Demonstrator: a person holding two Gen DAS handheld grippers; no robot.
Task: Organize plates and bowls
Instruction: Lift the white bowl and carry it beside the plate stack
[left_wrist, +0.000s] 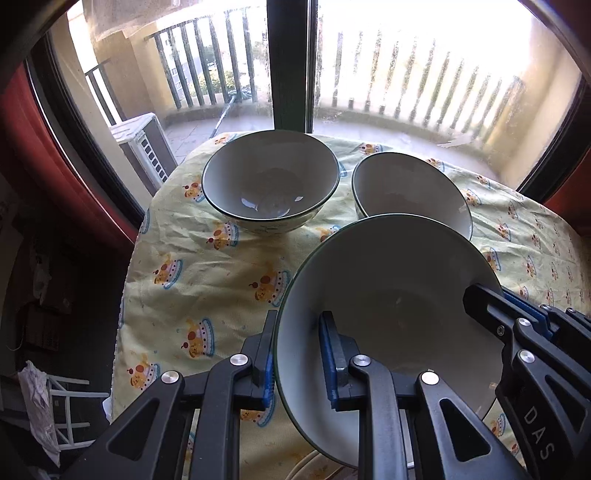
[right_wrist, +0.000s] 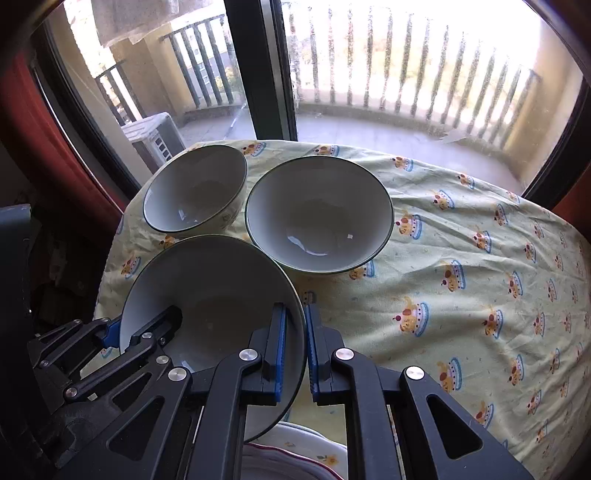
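In the left wrist view, the left tool (left_wrist: 295, 354) is clamped on the near-left rim of a white bowl with a dark green edge, the held bowl (left_wrist: 388, 295): one blue-padded finger lies outside the wall and the other inside it. The right tool (left_wrist: 517, 314) enters from the right side and grips the opposite rim of the same bowl. The held bowl is tilted and sits in front of two more bowls that rest on the worktop (left_wrist: 207, 280), which is covered with a pale yellow cloth printed with cartoon cakes. Beyond the held bowl, the left bowl (left_wrist: 271, 181) stands upright near the window, and the right bowl (left_wrist: 410, 192) stands just beside it, partly hidden by the held bowl's far rim. In the right wrist view, the right tool (right_wrist: 295, 354) pinches the right rim of the held bowl (right_wrist: 214, 280) between its blue pads, while the left tool (right_wrist: 122, 328) grips the bowl's left rim. Beyond the held bowl, the left bowl (right_wrist: 195, 192) and the right bowl (right_wrist: 317, 214) stand close together on the worktop (right_wrist: 461, 258). Below the held bowl, the edge of a white plate (right_wrist: 295, 454) shows between the fingers.
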